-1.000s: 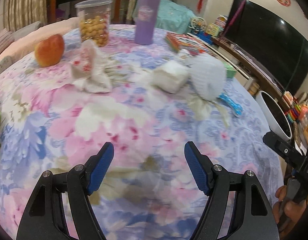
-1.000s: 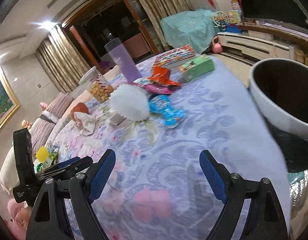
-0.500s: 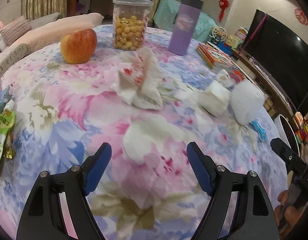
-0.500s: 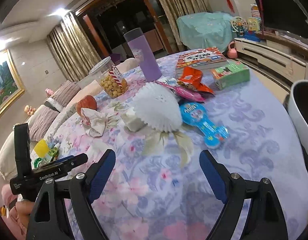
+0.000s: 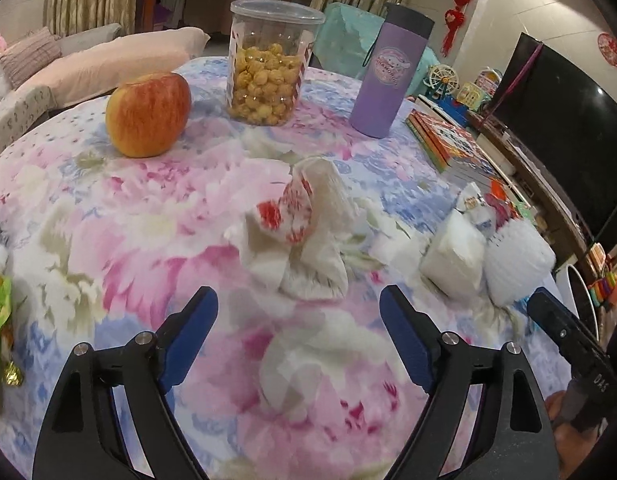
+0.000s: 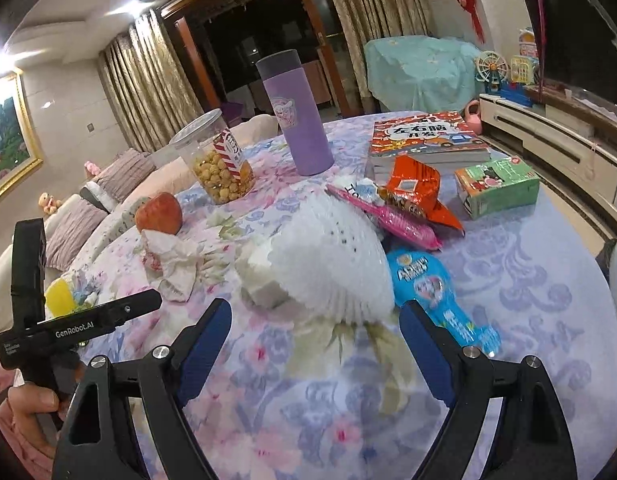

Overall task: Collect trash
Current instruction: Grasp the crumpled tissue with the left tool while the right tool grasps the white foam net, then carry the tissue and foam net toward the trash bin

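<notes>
We hold the left gripper (image 5: 294,330) low over the flowered tablecloth (image 5: 148,240) with its jaws opening and nothing between them, lined up on the crumpled tissue (image 5: 304,236) that lies just ahead of the blue pads; widening now should let the jaws straddle that loose heap. Our right gripper (image 6: 314,344) stands wide and empty too, aimed at the white foam fruit net (image 6: 328,260), which leans against a white tissue pack (image 6: 260,280). We judge these, with the blue wrapper (image 6: 436,292), the pink wrapper (image 6: 396,220) and the orange packet (image 6: 416,184) beyond, to be the trash to gather, while the apple (image 5: 148,114), the popcorn jar (image 5: 268,68), the purple flask (image 5: 388,76), the books (image 6: 424,140) and the green box (image 6: 500,186) look like things to leave. A white bin (image 5: 576,304) shows past the table's right edge, probably where the trash goes. The table is round and soft-draped, set in a living room with gold curtains, a sofa with cushions and a dark television.
</notes>
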Motion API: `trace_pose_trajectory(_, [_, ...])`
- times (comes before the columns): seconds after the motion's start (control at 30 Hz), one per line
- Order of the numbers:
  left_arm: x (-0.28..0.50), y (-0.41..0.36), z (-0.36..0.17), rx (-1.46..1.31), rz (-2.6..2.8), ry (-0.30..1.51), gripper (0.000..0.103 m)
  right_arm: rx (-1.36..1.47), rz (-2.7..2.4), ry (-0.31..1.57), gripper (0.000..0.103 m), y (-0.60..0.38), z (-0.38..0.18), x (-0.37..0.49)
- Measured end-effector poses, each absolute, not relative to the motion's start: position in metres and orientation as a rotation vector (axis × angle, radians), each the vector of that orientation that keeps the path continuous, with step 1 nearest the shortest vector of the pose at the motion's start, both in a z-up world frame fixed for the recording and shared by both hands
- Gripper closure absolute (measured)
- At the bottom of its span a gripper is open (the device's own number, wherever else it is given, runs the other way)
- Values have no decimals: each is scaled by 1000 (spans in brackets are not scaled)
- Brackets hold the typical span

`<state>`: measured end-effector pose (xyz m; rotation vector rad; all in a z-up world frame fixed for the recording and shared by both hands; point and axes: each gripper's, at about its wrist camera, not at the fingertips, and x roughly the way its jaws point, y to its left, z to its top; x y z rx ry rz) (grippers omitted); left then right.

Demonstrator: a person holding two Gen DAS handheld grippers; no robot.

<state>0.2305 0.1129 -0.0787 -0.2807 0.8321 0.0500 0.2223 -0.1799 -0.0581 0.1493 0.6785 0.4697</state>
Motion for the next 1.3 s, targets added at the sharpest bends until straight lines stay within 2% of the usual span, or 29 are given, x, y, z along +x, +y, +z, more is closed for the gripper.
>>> trace_pose_trajectory(0.23, [248, 119, -87, -296, 86, 813, 19, 128, 456, 681, 16, -172, -61, 237])
trace_pose_trajectory(0.27, [248, 118, -88, -292, 87, 806, 27, 122, 447, 668, 19, -172, -60, 236])
trace_pose_trajectory(0.3, [249, 117, -89, -287, 78, 810, 47, 115, 437, 655, 24, -172, -59, 236])
trace_pose_trajectory(0.33, [250, 117, -91, -287, 67, 819, 54, 113, 434, 652, 30, -173, -60, 237])
trace_pose_trajectory(0.37, [250, 115, -91, -281, 60, 820, 61, 114, 431, 660, 44, -173, -62, 238])
trace_pose_trajectory(0.4, [248, 114, -89, -272, 59, 811, 70, 122, 432, 671, 51, -175, -64, 240])
trace_pose_trajectory(0.43, [247, 112, -88, -266, 48, 809, 74, 129, 432, 674, 60, -176, -65, 241])
trace_pose_trajectory(0.5, [242, 108, -85, -256, 34, 808, 83, 147, 432, 658, 72, -180, -63, 239])
trace_pose_trajectory(0.63, [225, 95, -80, -246, 3, 800, 84, 180, 449, 650, 77, -188, -59, 229])
trace_pose_trajectory(1.3, [153, -20, -57, -181, -255, 796, 84, 320, 407, 615, 77, -268, -42, 148])
